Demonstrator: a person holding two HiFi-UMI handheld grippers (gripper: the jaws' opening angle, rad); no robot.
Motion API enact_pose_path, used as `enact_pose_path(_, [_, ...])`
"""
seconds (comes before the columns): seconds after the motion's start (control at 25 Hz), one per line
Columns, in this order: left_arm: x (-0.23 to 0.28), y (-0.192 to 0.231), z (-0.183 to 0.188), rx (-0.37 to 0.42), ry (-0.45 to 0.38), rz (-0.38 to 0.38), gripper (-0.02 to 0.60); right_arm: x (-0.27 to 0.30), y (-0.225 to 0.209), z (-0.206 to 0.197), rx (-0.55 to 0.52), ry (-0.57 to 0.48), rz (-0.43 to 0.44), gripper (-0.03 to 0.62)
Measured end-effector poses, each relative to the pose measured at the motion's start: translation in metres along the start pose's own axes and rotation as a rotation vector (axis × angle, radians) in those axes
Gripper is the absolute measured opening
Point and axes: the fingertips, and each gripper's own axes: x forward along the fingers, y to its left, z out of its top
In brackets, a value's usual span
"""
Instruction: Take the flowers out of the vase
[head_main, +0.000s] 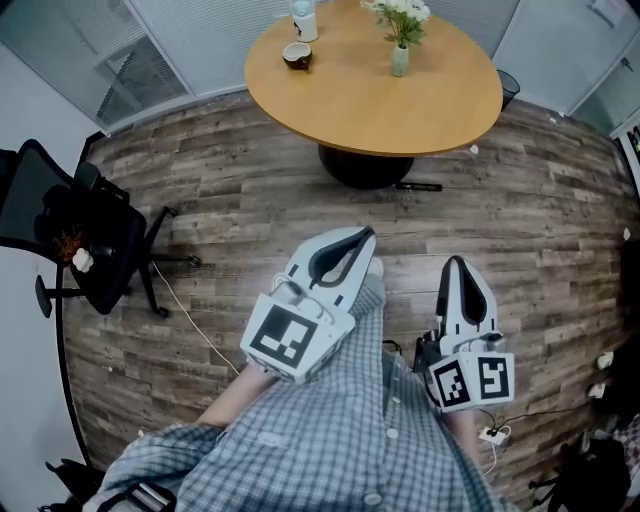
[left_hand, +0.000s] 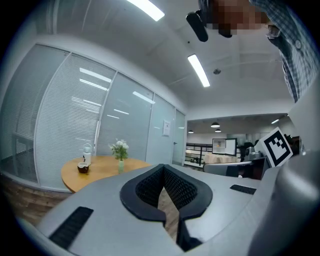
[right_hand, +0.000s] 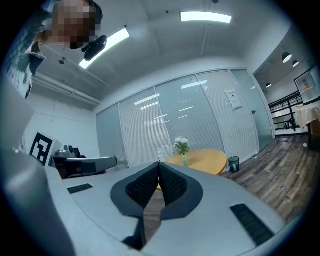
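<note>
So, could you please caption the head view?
Shut and empty, left gripper and right gripper face the flowers in their vase.

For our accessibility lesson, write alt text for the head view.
The left gripper and right gripper, both shut, point toward a round wooden table holding a vase of white flowers, a cup and a bottle.

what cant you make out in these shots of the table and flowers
- Bottle: head view, its top is cut off by the picture's upper edge.
- Flowers: too small in every view to count the stems.
- Cup: head view, too small to tell what is in it.
- Table: right gripper view, its left part is hidden behind the right hand-held gripper.
</note>
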Motion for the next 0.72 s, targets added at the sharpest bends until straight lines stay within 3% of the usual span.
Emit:
enact_pose_path(0.24, [0.039,0.001,0.002,-0.011,-0.010,-0.037,0.003,0.011,-0.024,-0.001,-0.051,0.030,-0.036,0.011])
enact_pose_path(0.72, [0.110,0.023,-0.001,0.011,0.044,-0.060,0.003,0.070,-0.065,0.009,-0.023,0.027,-0.023,0.011])
